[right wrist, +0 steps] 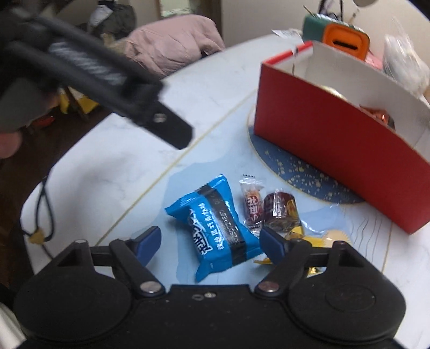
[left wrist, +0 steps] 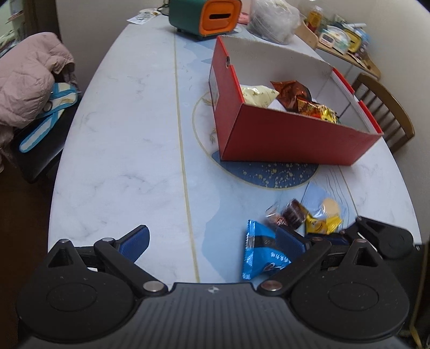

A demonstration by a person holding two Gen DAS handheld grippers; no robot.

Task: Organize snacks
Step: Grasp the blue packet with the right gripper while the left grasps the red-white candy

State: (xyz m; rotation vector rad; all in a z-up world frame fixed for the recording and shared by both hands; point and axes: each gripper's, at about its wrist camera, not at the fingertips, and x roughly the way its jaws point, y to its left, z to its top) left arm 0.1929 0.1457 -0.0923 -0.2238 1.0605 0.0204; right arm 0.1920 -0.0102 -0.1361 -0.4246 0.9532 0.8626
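The right gripper (right wrist: 209, 241) straddles the blue packet (right wrist: 215, 228) just before the red box (right wrist: 336, 145), jaws unclenched; the left gripper (left wrist: 212, 243) gapes empty. Closing off-centre could nudge the candies beside it.

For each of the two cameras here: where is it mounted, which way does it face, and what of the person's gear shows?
Left wrist: on the left tongs, angled down along the table toward the red box; the right tongs' tip enters at right.
Right wrist: on the right tongs, angled down, straddling the blue snack packet; the left tongs cross upper left.
Shared: red box, blue packet, wrapped candies, orange-and-green tissue box.
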